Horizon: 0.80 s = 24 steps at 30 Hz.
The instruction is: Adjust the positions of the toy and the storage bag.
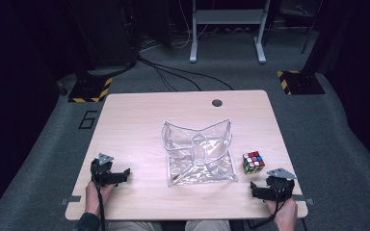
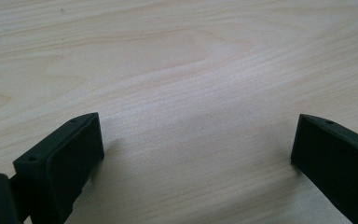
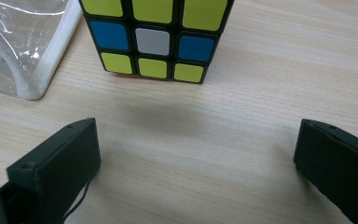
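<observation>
Currently, right gripper (image 3: 196,161): jaws wide, empty, near the Rubik's cube (image 3: 154,39).
Left gripper (image 2: 196,156): jaws wide, empty, over bare table (image 2: 177,60).

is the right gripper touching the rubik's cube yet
Apart. The right gripper view shows bare table between the open right gripper and the rubik's cube.

Table (image 1: 135,120): clear bag (image 1: 198,154), cube (image 1: 253,162)

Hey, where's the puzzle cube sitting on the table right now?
In the high view the puzzle cube stands on the table's right side, just right of the clear plastic bag, straight ahead of the right gripper, whose open jaws are empty.
</observation>
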Each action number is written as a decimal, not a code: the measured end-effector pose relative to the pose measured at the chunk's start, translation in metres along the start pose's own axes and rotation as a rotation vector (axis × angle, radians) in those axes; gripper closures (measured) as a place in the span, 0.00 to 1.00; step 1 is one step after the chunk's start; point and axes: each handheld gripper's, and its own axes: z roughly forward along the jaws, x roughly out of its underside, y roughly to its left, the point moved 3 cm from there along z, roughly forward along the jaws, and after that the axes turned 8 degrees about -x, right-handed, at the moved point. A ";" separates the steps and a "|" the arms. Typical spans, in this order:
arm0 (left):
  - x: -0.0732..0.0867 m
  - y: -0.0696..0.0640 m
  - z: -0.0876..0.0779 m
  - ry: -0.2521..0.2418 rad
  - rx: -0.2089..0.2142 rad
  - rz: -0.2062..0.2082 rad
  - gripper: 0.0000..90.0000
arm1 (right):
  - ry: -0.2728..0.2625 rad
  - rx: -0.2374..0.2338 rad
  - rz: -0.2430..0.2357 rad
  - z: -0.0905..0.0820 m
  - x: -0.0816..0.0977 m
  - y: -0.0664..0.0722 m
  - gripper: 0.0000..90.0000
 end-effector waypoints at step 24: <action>-0.011 -0.011 -0.013 0.094 0.061 -0.048 0.05 | 0.062 -0.034 0.017 -0.017 -0.018 0.005 0.00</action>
